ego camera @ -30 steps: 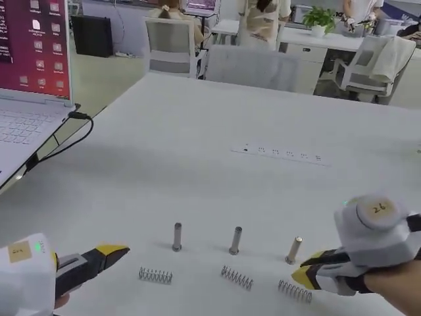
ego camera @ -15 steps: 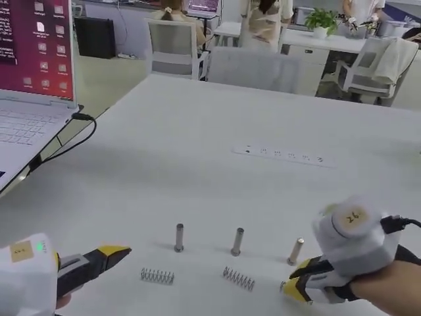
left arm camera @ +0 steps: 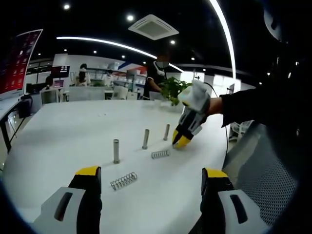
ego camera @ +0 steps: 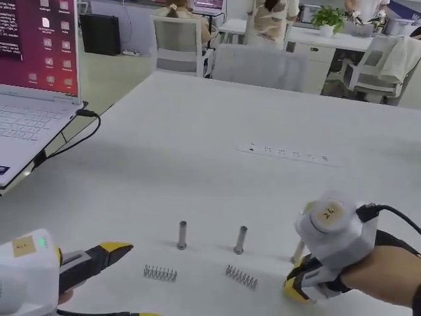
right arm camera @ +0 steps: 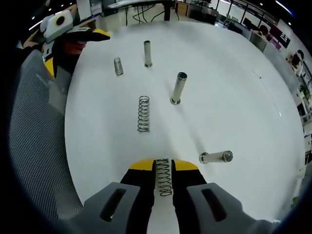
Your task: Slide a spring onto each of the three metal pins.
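I see a smooth, matt white table (ego camera: 197,131). The 3 pins (right arm camera: 178,87) are polished, glossy metal. Each spring (right arm camera: 143,113) is bright bare wire. My left gripper (left arm camera: 151,171) and right gripper (right arm camera: 164,165) have matt grey plastic jaws with yellow tips. Beside the table hangs grey woven mesh (right arm camera: 34,146).

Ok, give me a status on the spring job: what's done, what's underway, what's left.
Done: nothing yet. The left pin, middle pin and right pin are all bare. In hand: the right claw is closed around the near spring at the table. Left: all three fittings; the middle spring and far spring lie loose, and the left claw is open and empty.
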